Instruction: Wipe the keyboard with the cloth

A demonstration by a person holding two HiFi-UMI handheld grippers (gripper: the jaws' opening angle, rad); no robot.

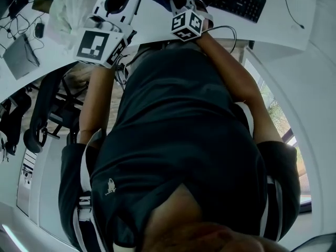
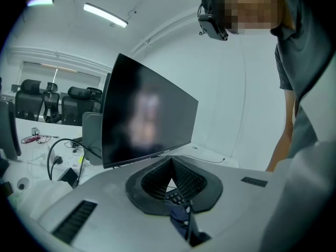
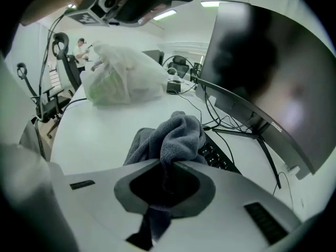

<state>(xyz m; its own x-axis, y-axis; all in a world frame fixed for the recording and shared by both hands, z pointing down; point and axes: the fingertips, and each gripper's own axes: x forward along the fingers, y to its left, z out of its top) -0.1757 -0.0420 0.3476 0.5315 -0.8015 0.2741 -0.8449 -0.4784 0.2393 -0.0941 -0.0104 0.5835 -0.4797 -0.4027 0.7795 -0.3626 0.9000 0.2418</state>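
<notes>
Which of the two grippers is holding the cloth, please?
The right gripper: its jaws are clamped on the bunched grey cloth. The left gripper has its jaws together with nothing between them.

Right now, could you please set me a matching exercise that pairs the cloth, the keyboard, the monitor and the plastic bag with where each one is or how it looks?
Things:
1. cloth
2. keyboard
3. monitor
4. plastic bag

Places and states:
A. screen dark, standing on the desk
B. grey, clamped in the right gripper
C. translucent white, sitting on the desk beyond the cloth
D. black, lying flat in front of the monitor, partly hidden by the cloth

Pairs: 1-B, 2-D, 3-A, 4-C.
</notes>
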